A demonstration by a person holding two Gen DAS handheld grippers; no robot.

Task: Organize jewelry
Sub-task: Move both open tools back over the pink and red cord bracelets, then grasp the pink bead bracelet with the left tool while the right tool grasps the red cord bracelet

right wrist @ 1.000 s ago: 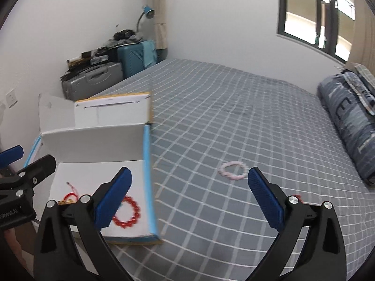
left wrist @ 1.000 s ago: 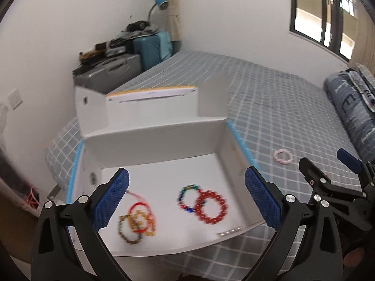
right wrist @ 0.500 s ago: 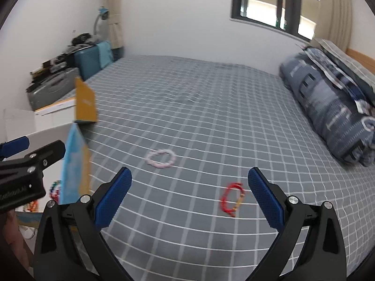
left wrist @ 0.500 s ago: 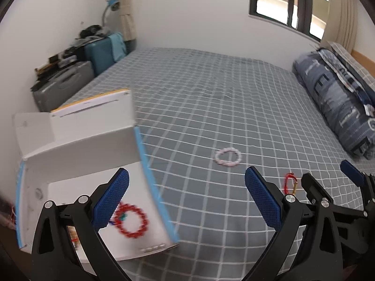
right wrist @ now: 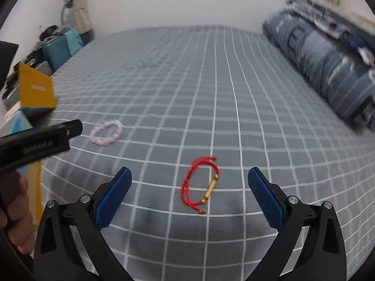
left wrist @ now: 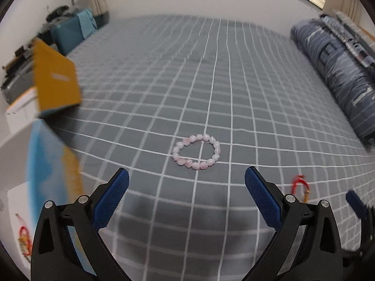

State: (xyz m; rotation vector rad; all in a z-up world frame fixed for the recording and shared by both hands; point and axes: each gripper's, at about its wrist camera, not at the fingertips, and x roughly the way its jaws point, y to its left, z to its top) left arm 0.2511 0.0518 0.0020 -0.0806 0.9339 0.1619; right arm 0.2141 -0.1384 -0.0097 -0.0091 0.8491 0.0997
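**Two bracelets loose on bed, both tools spread wide & empty**

Pink bead bracelet (left wrist: pixel 196 151) lies flat on the grey checked bed (left wrist: pixel 211 82), just ahead of the left tool (left wrist: pixel 186 187), lined up w/ the gap between its blue pads; not touching them. Right-wrist view shows the same bracelet further off to the left, blurred.

Red cord bracelet (right wrist: pixel 199 184) w/ a gold tube bead lies flat on the bed ahead of the right tool (right wrist: pixel 189 187), roughly centred in its gap, no contact. In left-wrist view it peeks out beside the right pad of the left tool, partly hidden. The 2 bracelets are apart from each other, pink one to the left.

Both tools: pads far apart, nothing gripped.

Box (left wrist: pixel 54 175) w/ blue & yellow outside sits at left edge of bed, flap (left wrist: pixel 55 79) standing up; more red/gold jewelry inside on its white floor, too blurry to tell pieces apart. Left tool's body & a bit of the hand (right wrist: pixel 16 213) holding it show at left in right-wrist view.

Rolled blue striped bedding (left wrist: pixel 335 70) along right side of bed. Suitcases (left wrist: pixel 68 32) & clutter by the wall, far left.
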